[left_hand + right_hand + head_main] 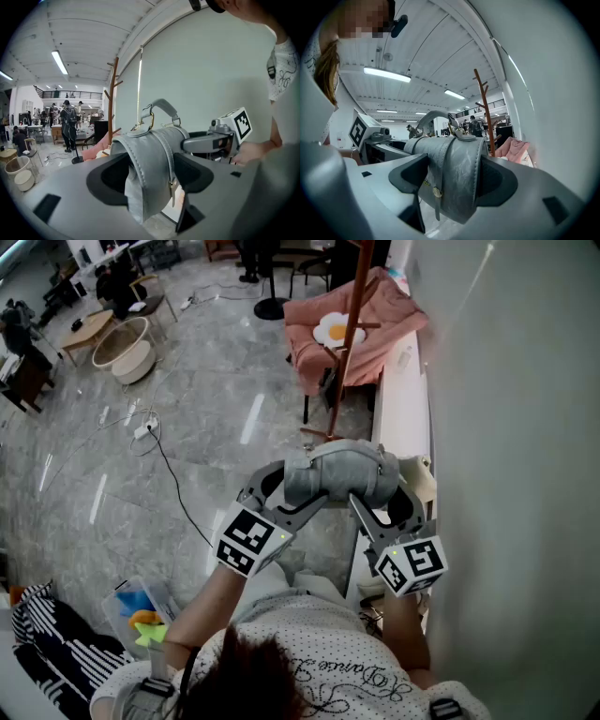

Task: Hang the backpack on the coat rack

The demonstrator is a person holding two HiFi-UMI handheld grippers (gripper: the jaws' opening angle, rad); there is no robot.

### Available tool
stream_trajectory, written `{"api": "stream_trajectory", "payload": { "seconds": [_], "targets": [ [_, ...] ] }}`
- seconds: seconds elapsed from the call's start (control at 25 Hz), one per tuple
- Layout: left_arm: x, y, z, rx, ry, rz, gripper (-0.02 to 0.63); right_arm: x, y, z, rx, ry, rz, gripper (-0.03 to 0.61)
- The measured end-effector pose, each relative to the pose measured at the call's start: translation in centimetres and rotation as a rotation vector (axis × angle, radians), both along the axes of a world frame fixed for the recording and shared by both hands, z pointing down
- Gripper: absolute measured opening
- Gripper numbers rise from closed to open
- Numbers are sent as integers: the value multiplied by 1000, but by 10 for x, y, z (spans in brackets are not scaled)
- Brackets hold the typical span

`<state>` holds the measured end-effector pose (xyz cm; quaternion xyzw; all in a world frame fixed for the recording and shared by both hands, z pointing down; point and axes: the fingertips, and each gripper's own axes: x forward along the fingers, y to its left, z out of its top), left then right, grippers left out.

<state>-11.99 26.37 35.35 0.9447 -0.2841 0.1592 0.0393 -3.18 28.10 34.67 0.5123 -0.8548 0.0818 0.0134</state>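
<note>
Arms out front, roughly level, my left gripper and right gripper both clamped on the grey backpack from either side. Coat rack is ahead by the white wall, with marble floor below.

It was a large open hall used as a shared workspace: a high ribbed ceiling with strip lights, a railed gallery, a polished grey stone floor crossed by cables, people standing about, and a coat rack by the wall.
</note>
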Motion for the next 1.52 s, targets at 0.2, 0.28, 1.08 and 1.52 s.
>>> {"api": "stream_trajectory", "payload": {
  "seconds": [0.2,0.28,1.08,1.52],
  "targets": [
    [2,-4,-8,28,15,13,301,2,0,0,-4,-24,19,321],
    [4,-4,-7,24,5,16,301,5,-1,0,-6,-38,19,321],
    [28,-43,-17,39,49,62,301,26,-34,-12,10,-40,54,313],
    [41,-157,-7,2,59,110,301,39,-145,-3,-28,-19,110,313]
  ]
}}
